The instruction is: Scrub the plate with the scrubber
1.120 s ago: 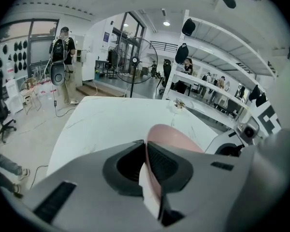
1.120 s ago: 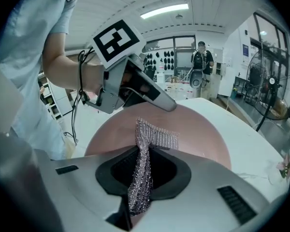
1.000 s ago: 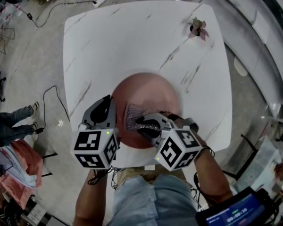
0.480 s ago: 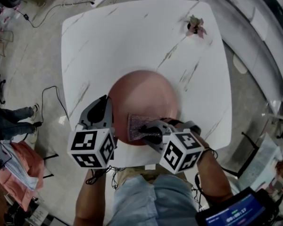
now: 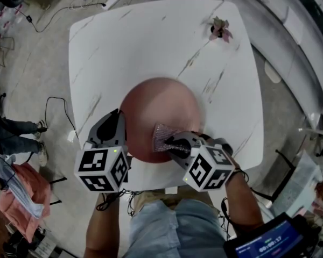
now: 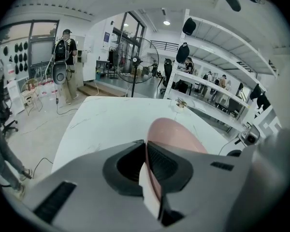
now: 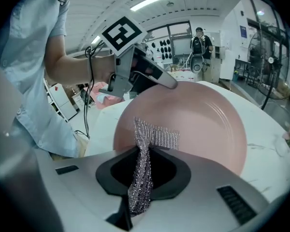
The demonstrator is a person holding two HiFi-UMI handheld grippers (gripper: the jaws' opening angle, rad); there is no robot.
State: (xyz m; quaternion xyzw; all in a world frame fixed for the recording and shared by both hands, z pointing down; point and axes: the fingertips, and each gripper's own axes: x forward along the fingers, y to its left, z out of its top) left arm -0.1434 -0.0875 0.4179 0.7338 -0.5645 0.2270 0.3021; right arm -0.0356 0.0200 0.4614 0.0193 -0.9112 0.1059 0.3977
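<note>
A round pink plate lies near the front edge of the white marble table. My left gripper is shut on the plate's near-left rim, which runs edge-on between its jaws. My right gripper is shut on a silver mesh scrubber; the cloth's free end lies flat on the plate's near part. From the right gripper view the plate fills the middle, with the left gripper clamped on its far rim.
A small pink plant sits at the table's far right corner. Cables and a power strip lie on the floor beyond the table. A person's legs show at the left, and shelving runs along the right.
My right gripper has dragged the scrubber across the plate's near part, from left of centre toward the right. The left gripper and plate have stayed put.
</note>
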